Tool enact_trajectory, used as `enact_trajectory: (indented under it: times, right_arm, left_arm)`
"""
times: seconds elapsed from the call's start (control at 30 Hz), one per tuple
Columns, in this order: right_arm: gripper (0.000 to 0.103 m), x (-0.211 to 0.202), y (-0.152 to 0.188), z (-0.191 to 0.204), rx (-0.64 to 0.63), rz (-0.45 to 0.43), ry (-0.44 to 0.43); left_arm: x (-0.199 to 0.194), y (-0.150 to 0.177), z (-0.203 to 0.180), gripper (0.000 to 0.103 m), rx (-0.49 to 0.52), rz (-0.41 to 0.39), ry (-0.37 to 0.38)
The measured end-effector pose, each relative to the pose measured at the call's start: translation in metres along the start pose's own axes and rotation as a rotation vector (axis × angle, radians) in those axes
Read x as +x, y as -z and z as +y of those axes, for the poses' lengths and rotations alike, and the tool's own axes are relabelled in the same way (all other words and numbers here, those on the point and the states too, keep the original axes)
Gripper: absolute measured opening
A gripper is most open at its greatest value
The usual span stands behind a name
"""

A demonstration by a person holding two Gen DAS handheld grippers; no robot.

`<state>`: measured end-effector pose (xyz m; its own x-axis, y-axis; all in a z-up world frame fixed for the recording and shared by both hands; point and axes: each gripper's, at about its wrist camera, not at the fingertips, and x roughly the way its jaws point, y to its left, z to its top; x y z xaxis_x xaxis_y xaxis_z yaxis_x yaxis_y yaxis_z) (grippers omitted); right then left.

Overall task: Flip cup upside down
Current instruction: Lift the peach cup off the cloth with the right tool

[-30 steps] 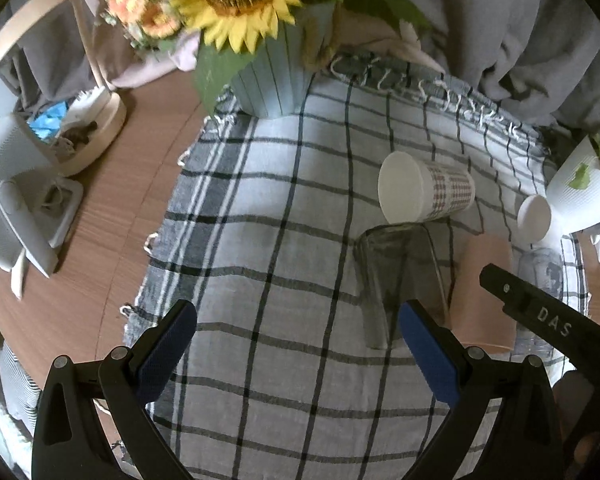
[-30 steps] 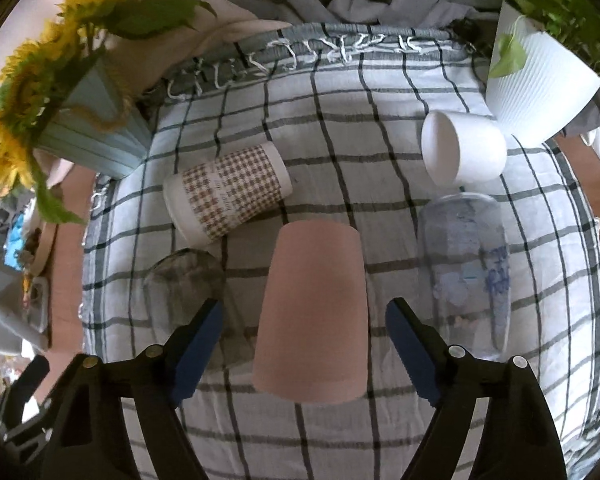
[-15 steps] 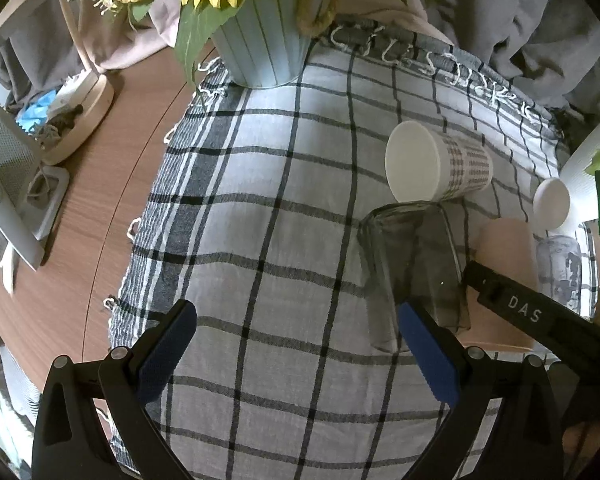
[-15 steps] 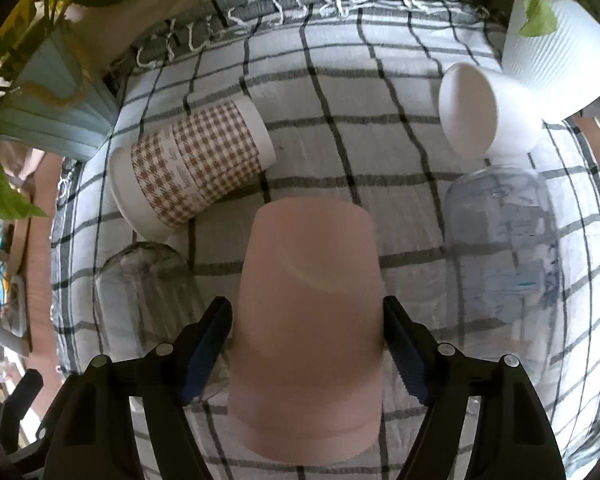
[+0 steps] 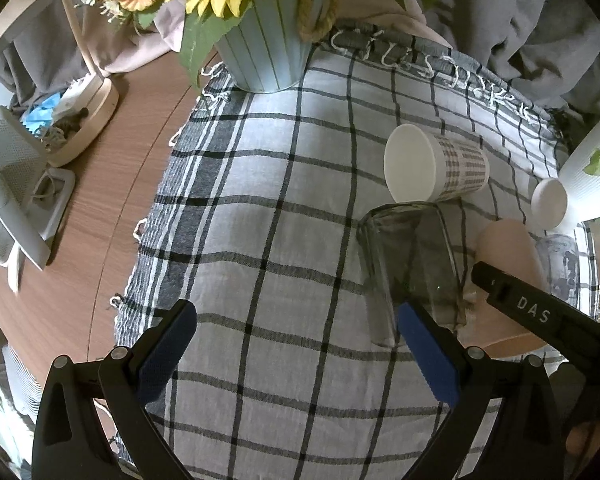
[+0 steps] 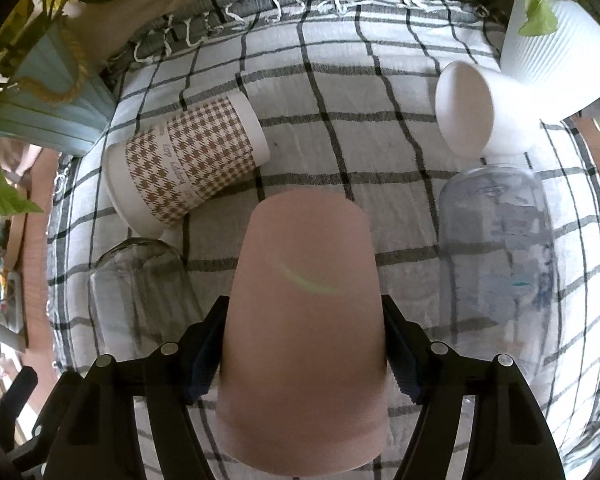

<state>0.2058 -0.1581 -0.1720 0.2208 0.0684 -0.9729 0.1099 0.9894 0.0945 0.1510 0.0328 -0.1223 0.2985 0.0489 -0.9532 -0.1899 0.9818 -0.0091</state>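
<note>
The right gripper (image 6: 302, 344) had closed both blue pads against the pink cup (image 6: 304, 320), which lay on its side on the checked cloth (image 6: 340, 92) between a clear glass (image 6: 140, 292) and a clear printed tumbler (image 6: 496, 264). The left gripper (image 5: 296, 348) hovered wide open, holding nothing.

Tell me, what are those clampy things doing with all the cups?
The right gripper has its pads against both sides of the pink cup, which lies on its side on the checked cloth. The left gripper hangs open over bare cloth, holding nothing. The checkered paper cup, glass and white cup lie nearby.
</note>
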Motion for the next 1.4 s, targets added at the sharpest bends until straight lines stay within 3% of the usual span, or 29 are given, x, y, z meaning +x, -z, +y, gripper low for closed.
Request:
enact_trajectory:
  times: [0.4, 0.73, 1.03, 1.4]
  right_arm:
    - [0.071, -0.054, 0.018, -0.003, 0.001, -0.109, -0.002]
    - [0.071, -0.092, 0.063, 0.006, 0.0, -0.142, -0.024]
    - [0.071, -0.072, 0.102, 0.016, -0.016, -0.077, -0.024]
    - [0.071, -0.035, 0.116, 0.016, -0.029, -0.008, -0.012]
  left_arm:
    - [-0.036, 0.016, 0.009, 0.103, 0.003, -0.042, 0.034]
    - [-0.053, 0.043, 0.016, 0.103, 0.047, -0.037, 0.044]
    - [-0.035, 0.075, 0.021, 0.103, 0.08, 0.042, 0.022]
    - [-0.01, 0.094, 0.026, 0.103, 0.08, 0.119, -0.021]
